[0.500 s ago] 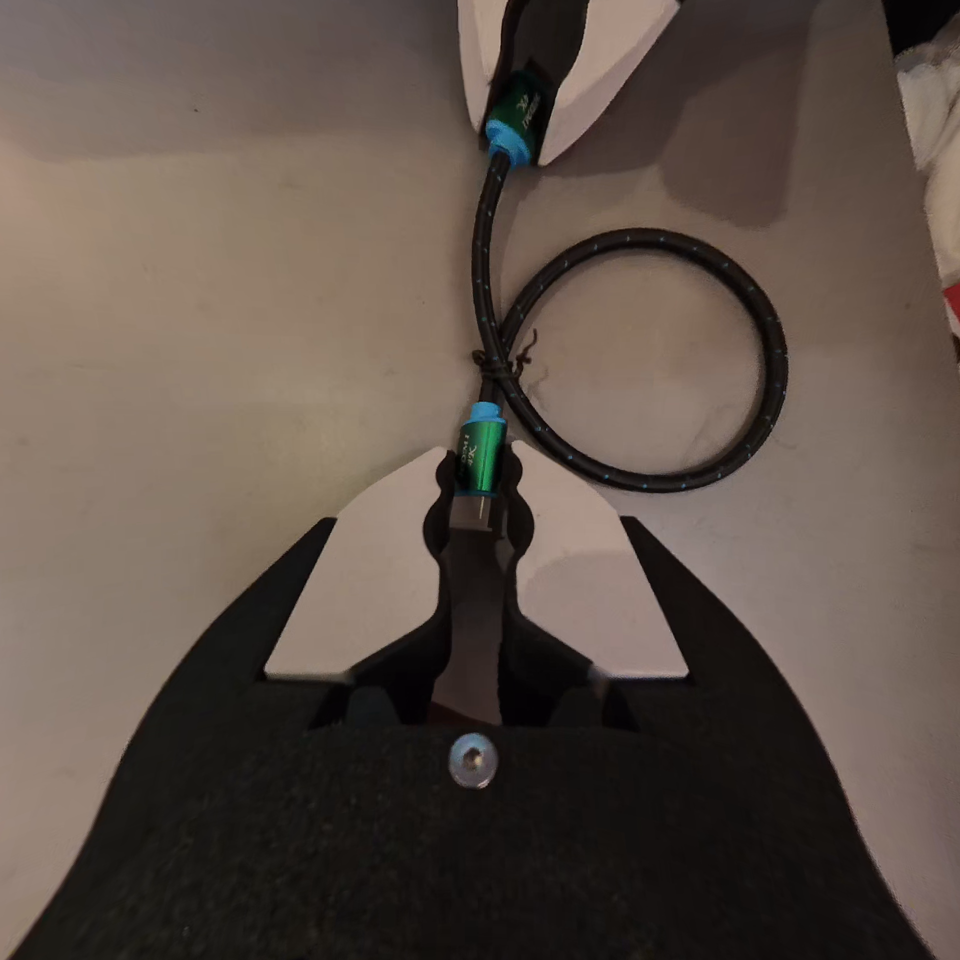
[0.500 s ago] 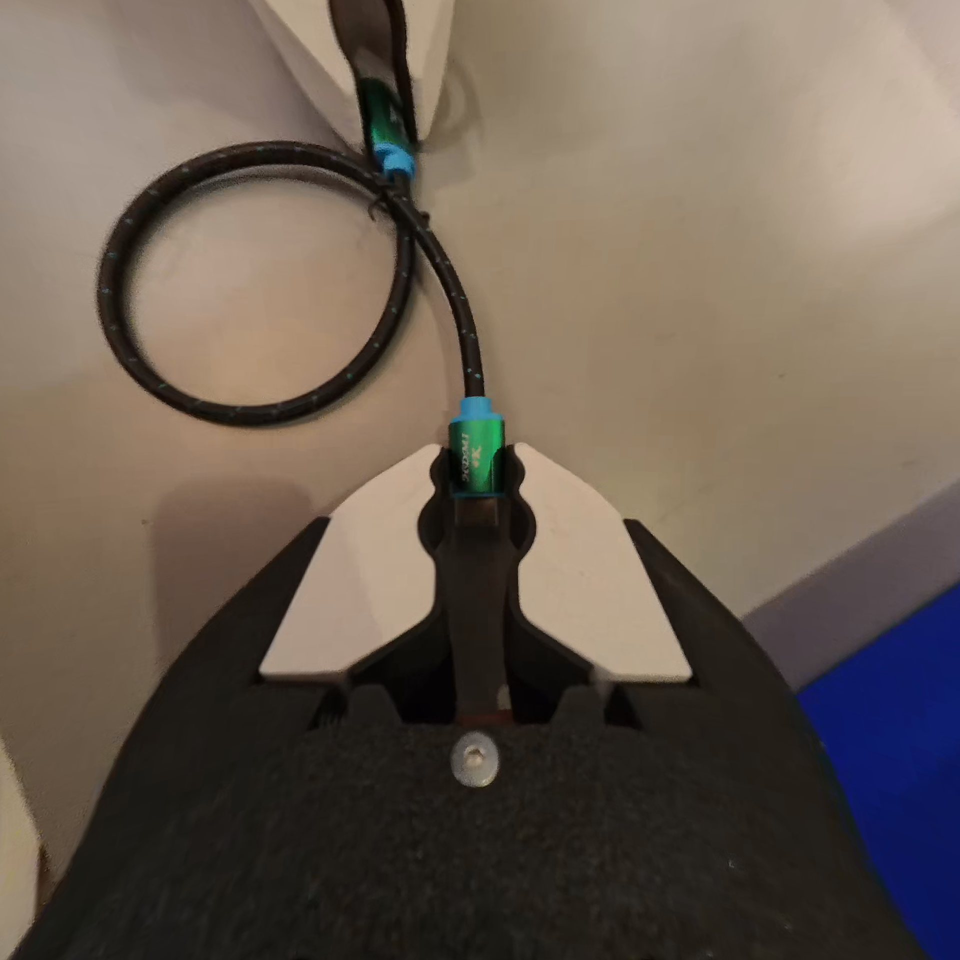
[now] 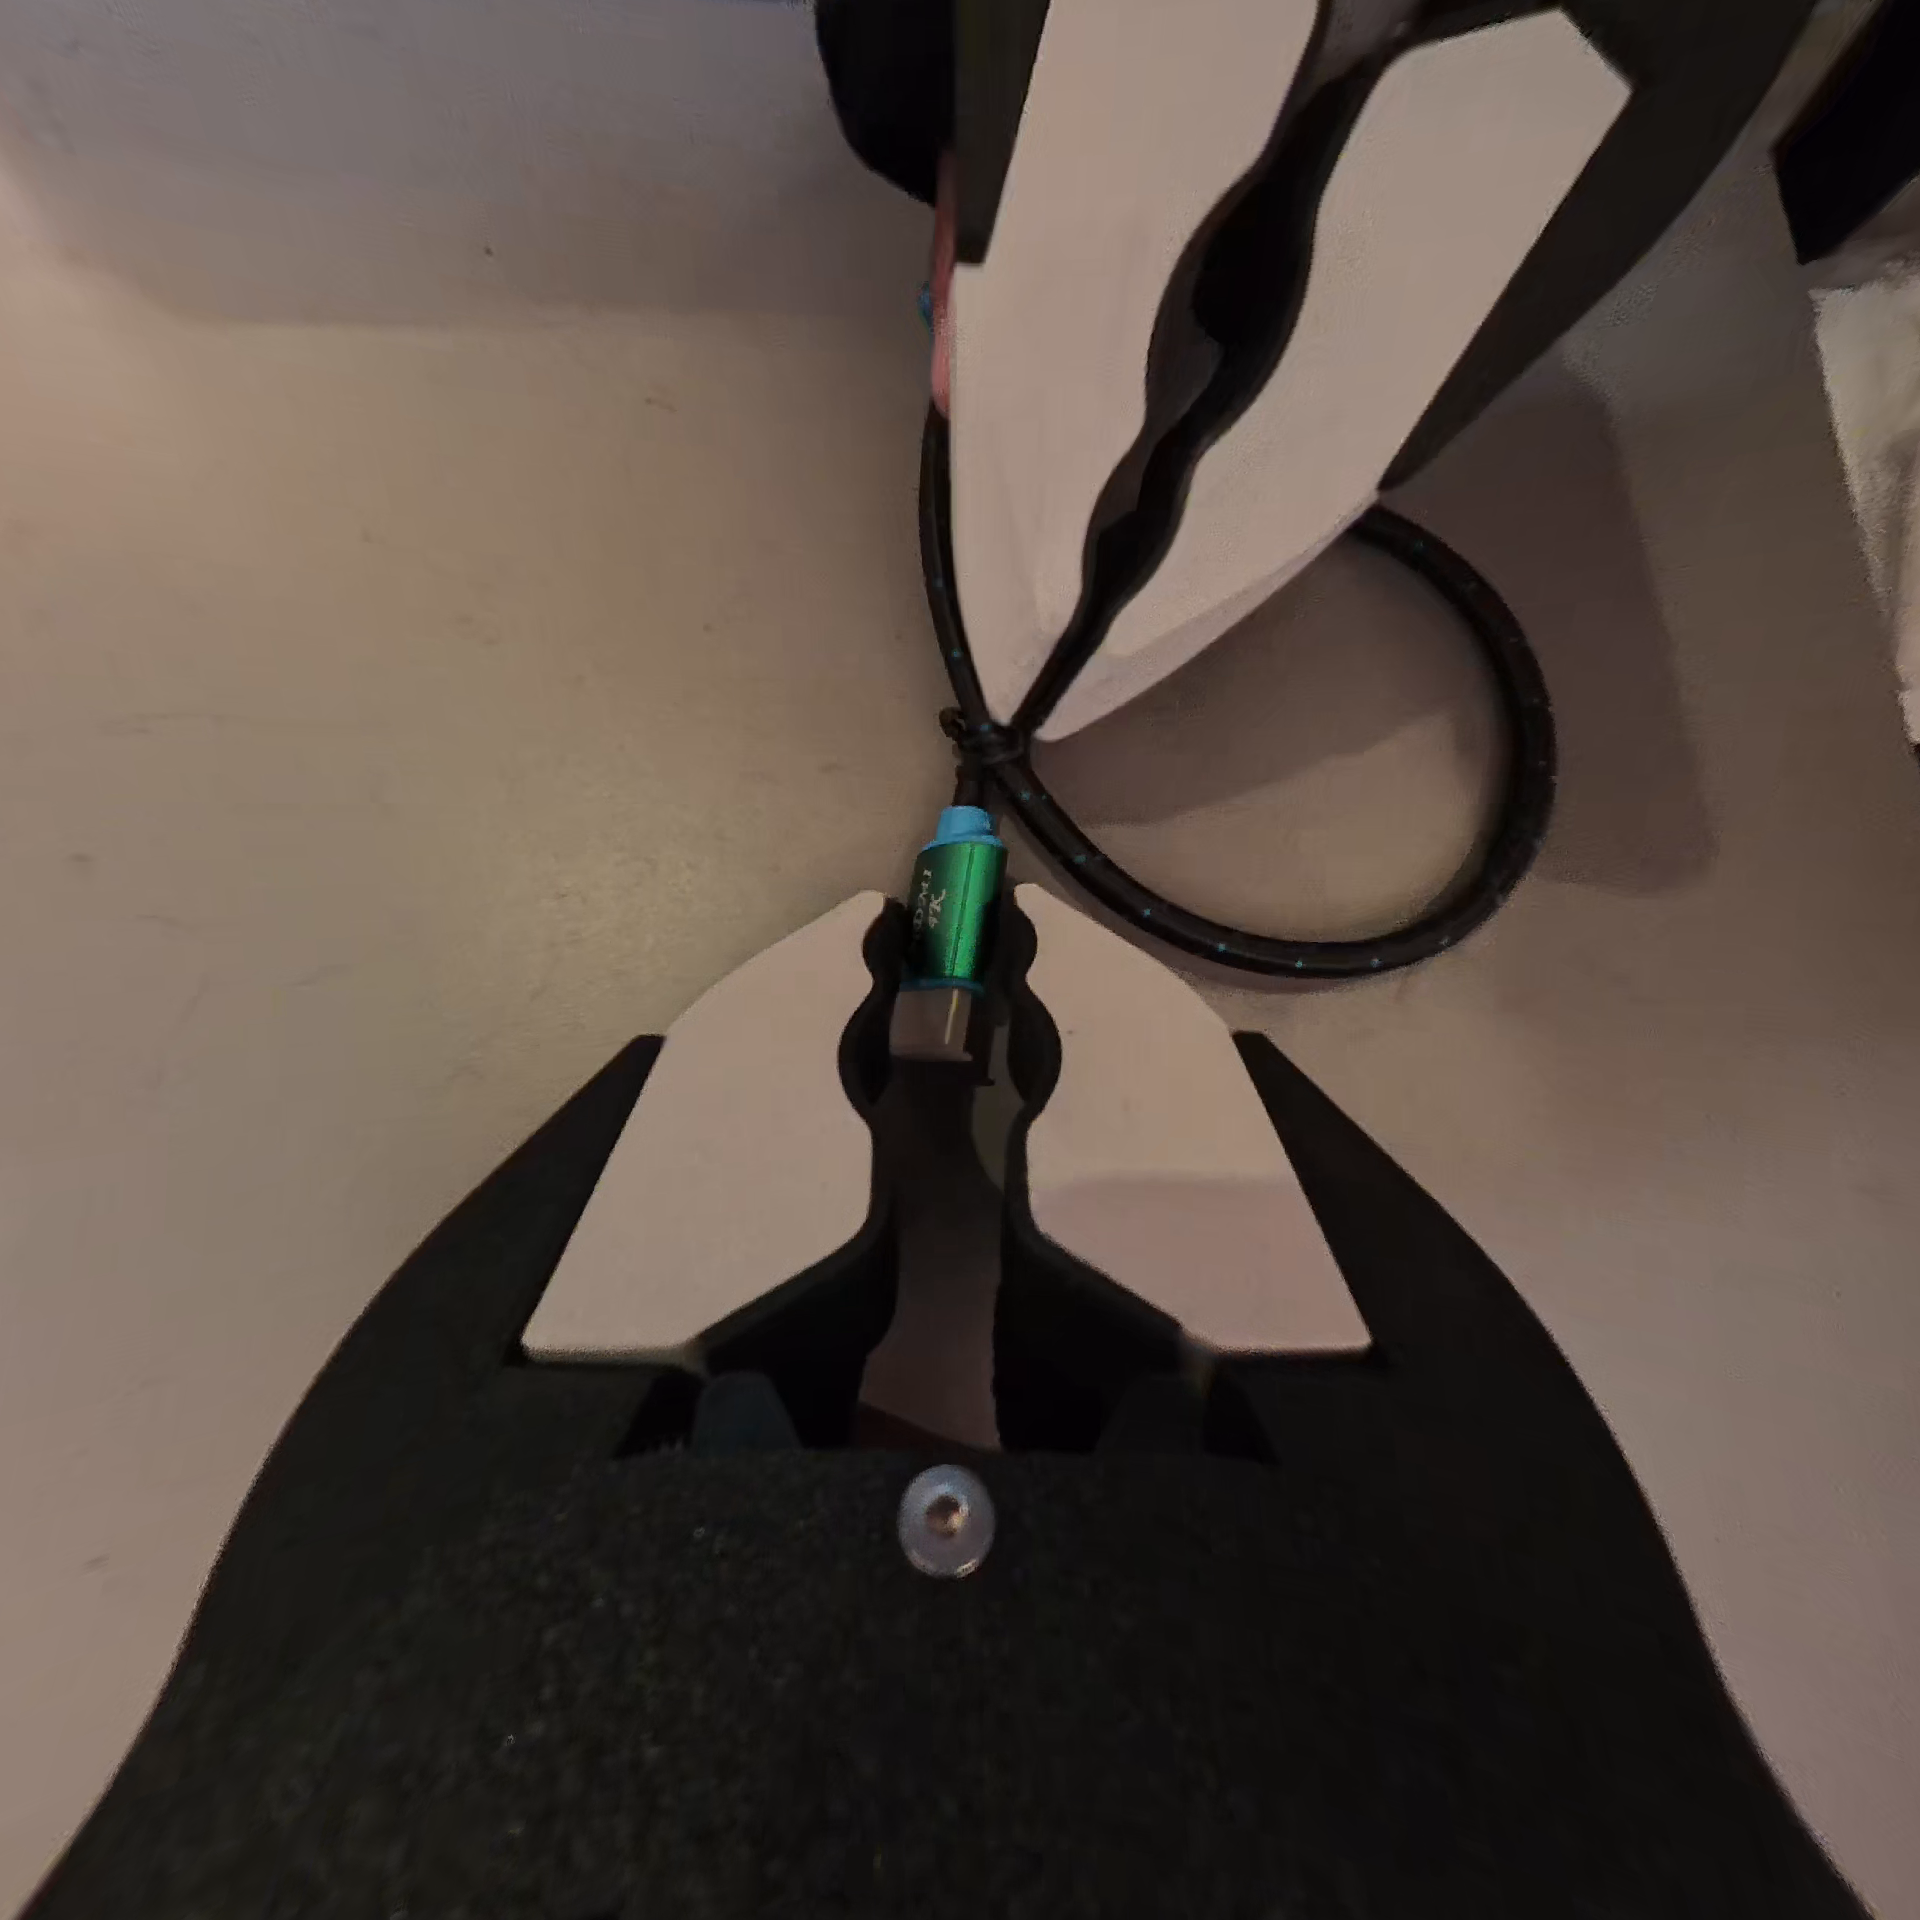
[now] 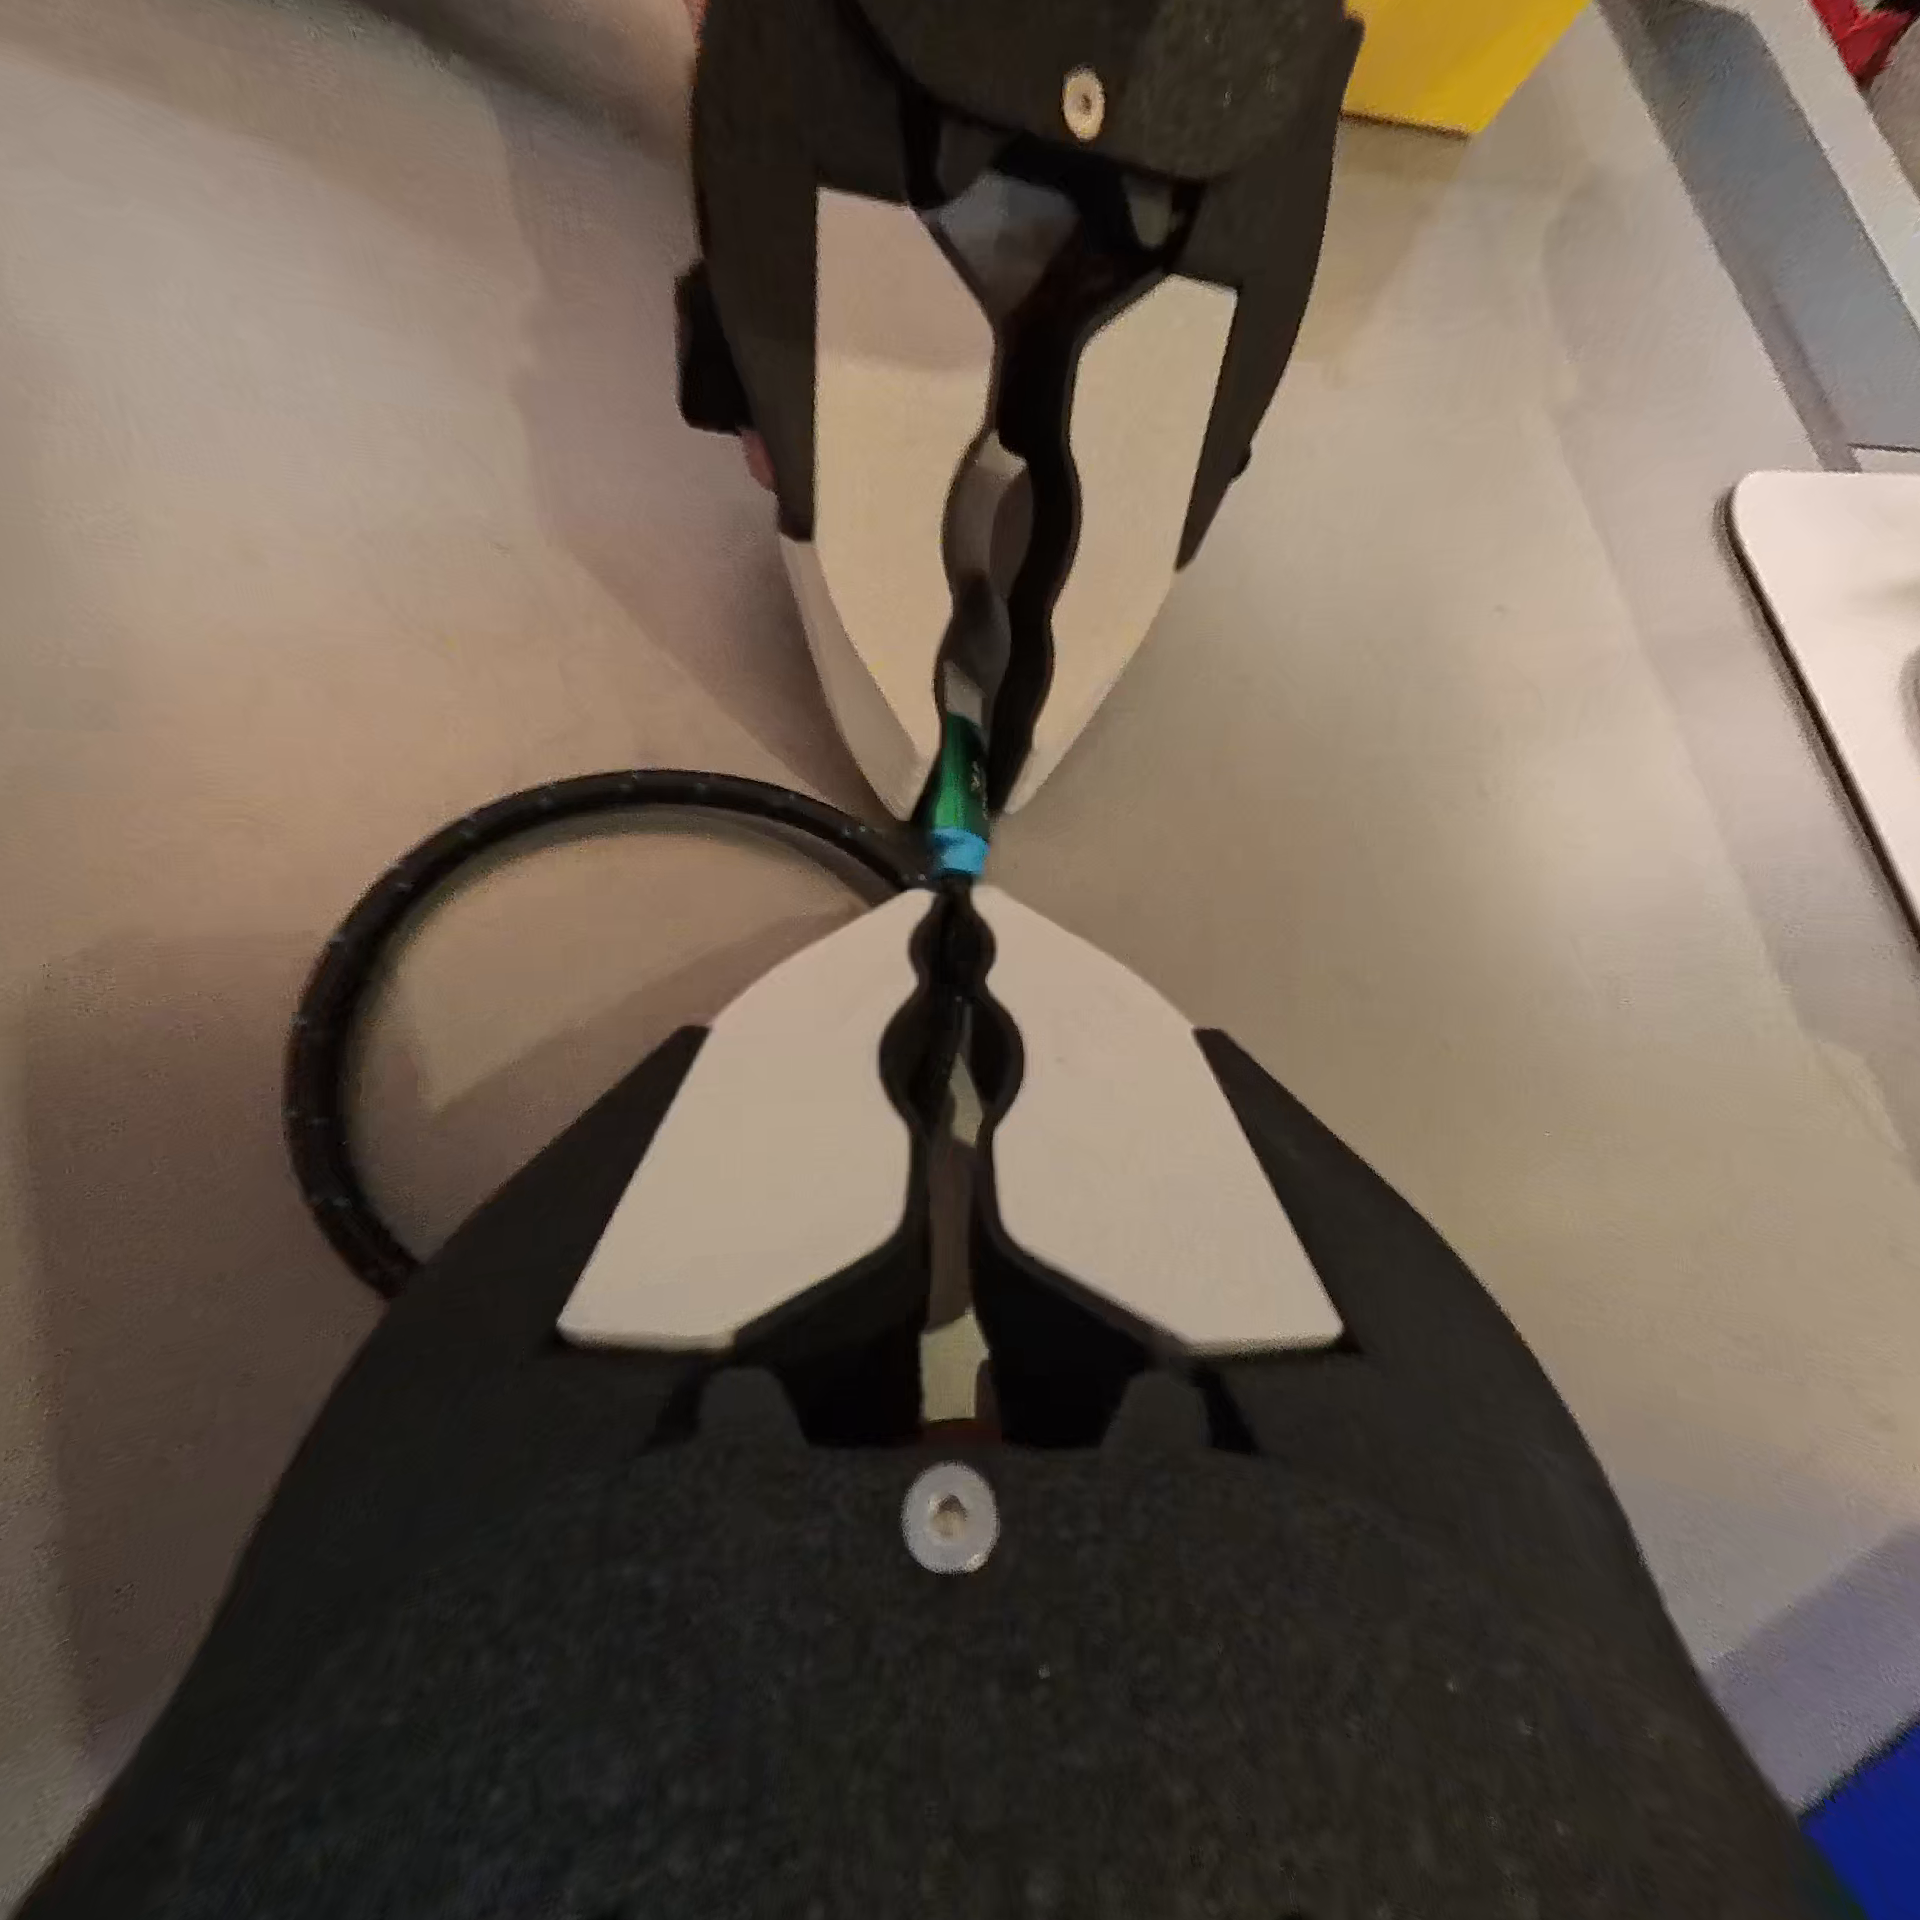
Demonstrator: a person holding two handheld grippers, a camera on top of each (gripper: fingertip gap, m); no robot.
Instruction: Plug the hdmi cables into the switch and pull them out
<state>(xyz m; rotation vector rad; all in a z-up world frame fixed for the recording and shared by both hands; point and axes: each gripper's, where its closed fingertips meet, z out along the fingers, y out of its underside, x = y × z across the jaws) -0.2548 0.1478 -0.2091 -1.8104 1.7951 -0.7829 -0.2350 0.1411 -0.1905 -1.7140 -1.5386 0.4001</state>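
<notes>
A black braided hdmi cable [image 3: 1525, 748] lies in a loop on the pale table and also shows in the right wrist view [image 4: 322, 1039]. My left gripper [image 3: 951, 894] is shut on its green plug [image 3: 956, 920] with the blue collar. My right gripper [image 4: 951, 904] faces it, shut, with its tips at the cable tie just past that plug [image 4: 961, 779]. The cable shows through the gap between its jaws; I cannot tell if it is pinched. The second plug is hidden, apart from a blue speck [image 3: 923, 307] behind the right gripper [image 3: 1023, 727]. No switch is in view.
A yellow box [image 4: 1455, 62] stands at the far right of the table. A pale flat slab [image 4: 1849, 644] lies at the right edge. The table edge and a blue surface [image 4: 1870, 1849] are at the lower right. White cloth [image 3: 1881, 468] lies beside the loop. Only a small space, under 4 cm, lies between the two pairs of fingers. It is some 30 cm from my left tips to the pale flat slab [image 4: 1849, 644].
My right gripper has let go of its green plug, shut, and moved forward along the cable to the tie by the left gripper. The left gripper still holds its plug.
</notes>
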